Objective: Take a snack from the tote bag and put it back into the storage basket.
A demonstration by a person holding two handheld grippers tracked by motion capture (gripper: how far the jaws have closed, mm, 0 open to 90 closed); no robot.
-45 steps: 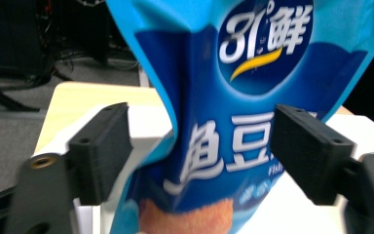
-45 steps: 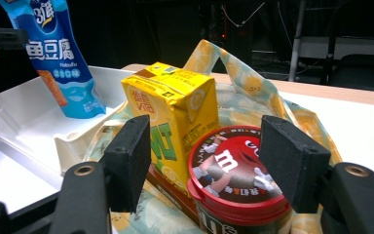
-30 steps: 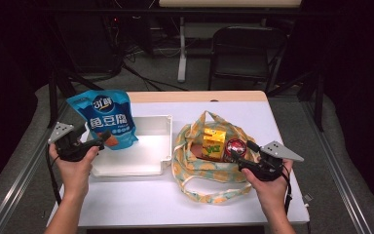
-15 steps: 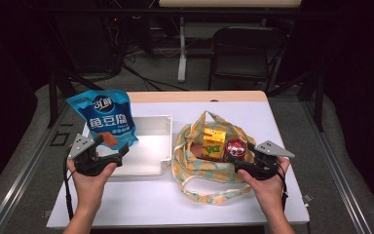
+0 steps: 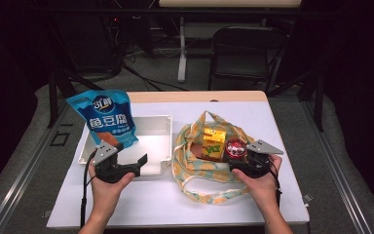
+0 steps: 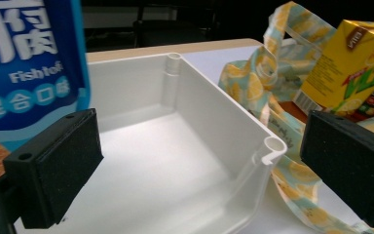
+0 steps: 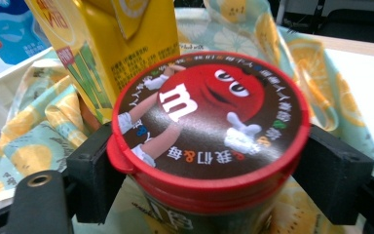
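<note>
Since a moment ago, you are bringing your left tongs (image 5: 137,161), released and empty, off the blue snack bag (image 5: 106,117) to the white tray's (image 5: 161,127) near corner. Right of the tray, your right tongs (image 7: 209,165), having just been opening, are straddling the red-lidded candy tub (image 7: 209,112) in the lemon-print bag (image 5: 195,168), so lifting it into the tray looks next.

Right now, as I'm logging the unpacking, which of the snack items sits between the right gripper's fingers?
The red-lidded candy tub in the lemon-print bag: it sits between the right gripper fingers. The yellow carton stands behind it, and the blue pouch leans at the white bin.
</note>
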